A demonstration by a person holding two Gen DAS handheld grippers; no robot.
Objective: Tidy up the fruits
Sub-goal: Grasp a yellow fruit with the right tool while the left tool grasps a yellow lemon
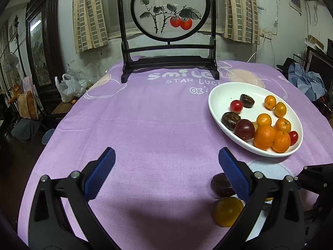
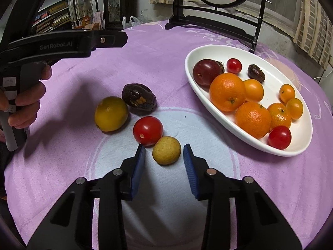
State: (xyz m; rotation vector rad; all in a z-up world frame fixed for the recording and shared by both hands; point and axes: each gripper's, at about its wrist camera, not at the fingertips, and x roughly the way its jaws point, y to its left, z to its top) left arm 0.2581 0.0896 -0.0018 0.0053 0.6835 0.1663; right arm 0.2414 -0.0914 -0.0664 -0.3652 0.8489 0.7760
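Observation:
A small pale-yellow round fruit (image 2: 166, 150) lies on the purple cloth between the blue pads of my right gripper (image 2: 164, 146), with a narrow gap on each side, so the gripper is open. Just beyond it lie a red cherry tomato (image 2: 148, 130), a yellow lemon-like fruit (image 2: 111, 113) and a dark wrinkled fruit (image 2: 139, 100). The white oval plate (image 2: 268, 77) to the right holds oranges, small yellow-orange fruits, cherry tomatoes, a plum and dark fruits. My left gripper (image 1: 166, 153) hovers open over bare cloth, with the dark fruit (image 1: 220, 184) and yellow fruit (image 1: 228, 211) behind its right finger.
A black wooden stand with a round painted panel (image 1: 169, 10) occupies the far edge of the table. The plate (image 1: 224, 91) sits right of centre. A hand (image 2: 27, 104) grips the left gripper's handle at the left of the right wrist view. Furniture and bags crowd the floor at left.

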